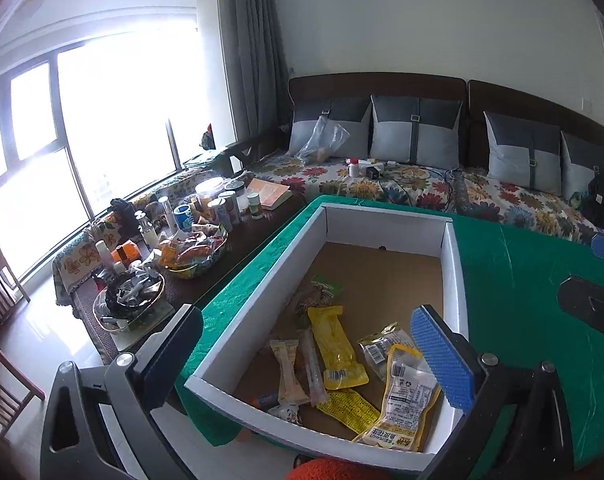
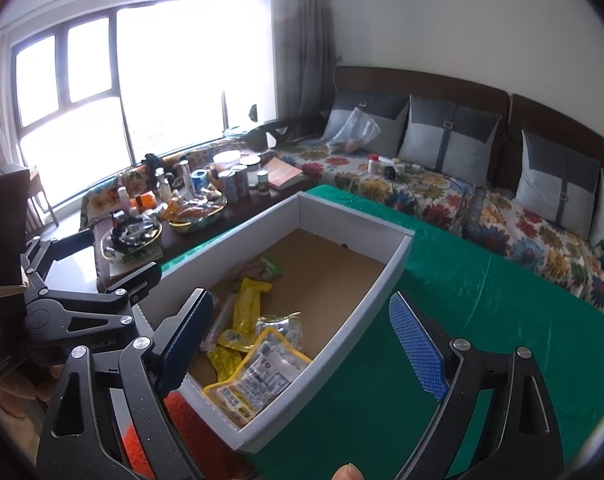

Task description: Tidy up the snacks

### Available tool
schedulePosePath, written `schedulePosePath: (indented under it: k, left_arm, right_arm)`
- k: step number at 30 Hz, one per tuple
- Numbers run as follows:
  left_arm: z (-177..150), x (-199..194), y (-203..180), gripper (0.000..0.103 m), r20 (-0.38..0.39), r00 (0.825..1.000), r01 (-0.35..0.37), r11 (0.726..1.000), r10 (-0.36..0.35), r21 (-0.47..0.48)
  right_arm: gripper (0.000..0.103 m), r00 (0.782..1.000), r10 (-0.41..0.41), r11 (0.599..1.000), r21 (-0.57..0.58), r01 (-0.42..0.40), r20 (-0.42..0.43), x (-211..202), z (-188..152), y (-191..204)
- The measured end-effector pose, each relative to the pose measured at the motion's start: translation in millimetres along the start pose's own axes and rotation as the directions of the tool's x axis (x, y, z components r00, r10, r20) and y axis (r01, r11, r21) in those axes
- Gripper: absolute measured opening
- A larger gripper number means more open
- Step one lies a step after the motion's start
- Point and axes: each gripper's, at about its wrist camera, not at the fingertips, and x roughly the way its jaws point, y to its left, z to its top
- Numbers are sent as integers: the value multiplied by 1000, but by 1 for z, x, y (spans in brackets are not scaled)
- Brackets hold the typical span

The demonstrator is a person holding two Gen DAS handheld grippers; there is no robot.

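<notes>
A white-walled cardboard box (image 1: 382,216) (image 2: 354,216) with a brown floor sits on the green cloth (image 1: 522,280) (image 2: 482,300). Inside lie several snack packs, among them a long yellow packet (image 1: 334,344) (image 2: 250,308) and a clear peanut pack with a yellow edge (image 1: 406,400) (image 2: 258,376). My left gripper (image 1: 308,360) hangs open over the box's near end, holding nothing. My right gripper (image 2: 302,344) is open too, its fingers either side of the box's near right corner without pressing it. In each view the other gripper shows at the edge.
A low side table holds bottles, cans and a basket of snacks (image 1: 194,252) (image 2: 194,212) left of the box. A sofa with a floral cover (image 1: 422,188) runs behind. An orange fuzzy thing (image 1: 330,470) (image 2: 190,432) lies below the box's near edge.
</notes>
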Motion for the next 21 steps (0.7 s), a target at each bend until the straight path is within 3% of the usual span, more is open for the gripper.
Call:
schedulePosePath:
  k: [7, 21]
  left_arm:
    - [-7, 5, -4, 103, -52, 999, 1, 999, 1, 32]
    - [-6, 11, 5, 103, -116, 992, 50, 999, -50, -5]
  right_arm:
    - [92, 999, -36, 999, -29, 36, -3, 0, 0, 6]
    - [92, 995, -94, 994, -48, 94, -12, 4, -1, 9]
